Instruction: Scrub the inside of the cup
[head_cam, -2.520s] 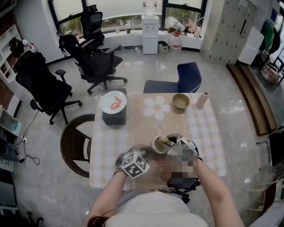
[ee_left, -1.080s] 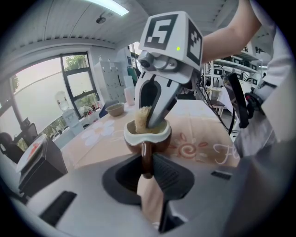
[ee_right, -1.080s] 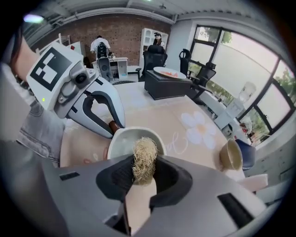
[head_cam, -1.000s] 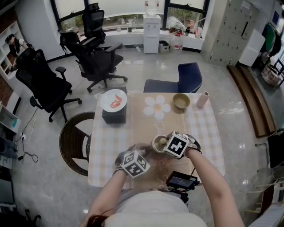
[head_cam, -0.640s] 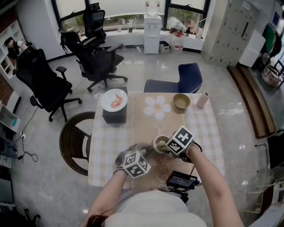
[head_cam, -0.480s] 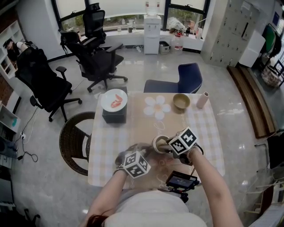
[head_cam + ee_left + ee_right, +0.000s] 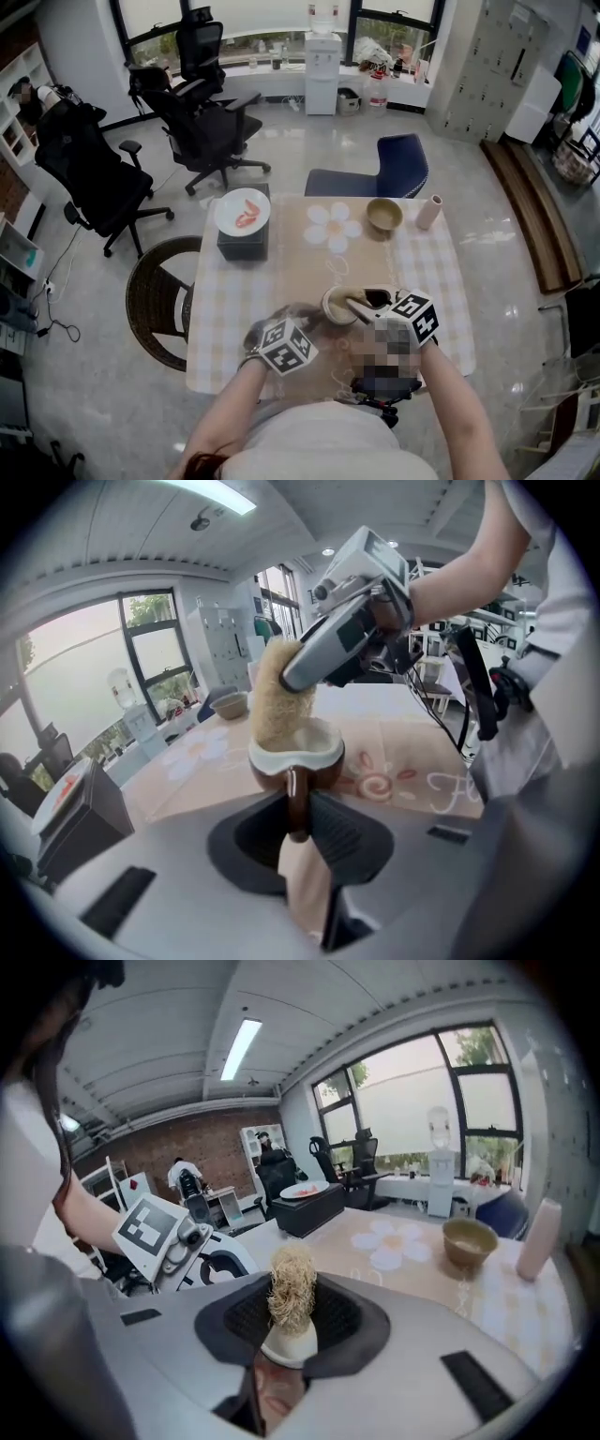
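The head camera looks steeply down from above the person, taking in the whole table (image 7: 427, 272), with the room's floor beyond at 12 o'clock. The left gripper (image 7: 298, 813) carries a camera close behind its jaws, facing the cup (image 7: 295, 757) and the right gripper (image 7: 286, 677) at 12 o'clock. The right gripper's camera looks across the table toward the windows (image 7: 422, 1101). All three views share the bowl (image 7: 382, 214).

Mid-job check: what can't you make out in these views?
1. Inside of cup: left gripper view, rim and brush hide it; head view, too small.
2. Whole cup: absent from right gripper view.
3. Handle of brush: right gripper view, mostly buried between right tongs.
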A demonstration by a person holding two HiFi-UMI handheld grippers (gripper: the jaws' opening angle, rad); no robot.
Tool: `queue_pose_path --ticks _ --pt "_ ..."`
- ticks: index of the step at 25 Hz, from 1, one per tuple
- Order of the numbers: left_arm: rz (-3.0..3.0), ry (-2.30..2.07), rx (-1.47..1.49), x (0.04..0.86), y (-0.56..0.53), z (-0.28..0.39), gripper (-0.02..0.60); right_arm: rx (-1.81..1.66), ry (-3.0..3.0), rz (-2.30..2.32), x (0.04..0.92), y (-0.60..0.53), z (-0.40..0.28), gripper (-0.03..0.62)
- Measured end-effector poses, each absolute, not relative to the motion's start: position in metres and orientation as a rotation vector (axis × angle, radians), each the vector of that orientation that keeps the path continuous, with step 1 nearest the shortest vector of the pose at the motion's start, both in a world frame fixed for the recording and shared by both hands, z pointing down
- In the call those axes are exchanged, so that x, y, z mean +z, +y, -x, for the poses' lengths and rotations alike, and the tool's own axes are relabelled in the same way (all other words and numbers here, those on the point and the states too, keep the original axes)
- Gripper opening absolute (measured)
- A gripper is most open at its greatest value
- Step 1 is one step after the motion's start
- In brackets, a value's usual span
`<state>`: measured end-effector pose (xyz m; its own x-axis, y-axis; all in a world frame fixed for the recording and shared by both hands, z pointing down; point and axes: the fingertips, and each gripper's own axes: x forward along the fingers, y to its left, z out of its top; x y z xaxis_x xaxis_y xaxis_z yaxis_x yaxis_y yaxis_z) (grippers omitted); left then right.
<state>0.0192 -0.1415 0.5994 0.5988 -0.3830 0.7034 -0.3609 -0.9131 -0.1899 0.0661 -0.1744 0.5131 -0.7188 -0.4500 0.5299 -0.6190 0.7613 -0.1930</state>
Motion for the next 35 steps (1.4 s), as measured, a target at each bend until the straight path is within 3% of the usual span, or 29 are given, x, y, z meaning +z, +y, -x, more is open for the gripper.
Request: queue_pose_path --ticks 8,21,35 --pt "2.851 0.616 -1.232 0.595 -0.134 -0.019 0.058 0.094 -2.501 -0.643 0.487 -0.158 -0.04 0.092" --pt "2.982 0.573 -1.27 0.605 -0.134 0.0 0.06 -0.051 -2.229 -0.283 0.512 -0.142 0.013 0.092" --pt "2.958 0.56 -1.304 0.611 -0.133 0.001 0.058 -0.037 -2.138 -0.275 0.528 -0.171 0.02 0.091"
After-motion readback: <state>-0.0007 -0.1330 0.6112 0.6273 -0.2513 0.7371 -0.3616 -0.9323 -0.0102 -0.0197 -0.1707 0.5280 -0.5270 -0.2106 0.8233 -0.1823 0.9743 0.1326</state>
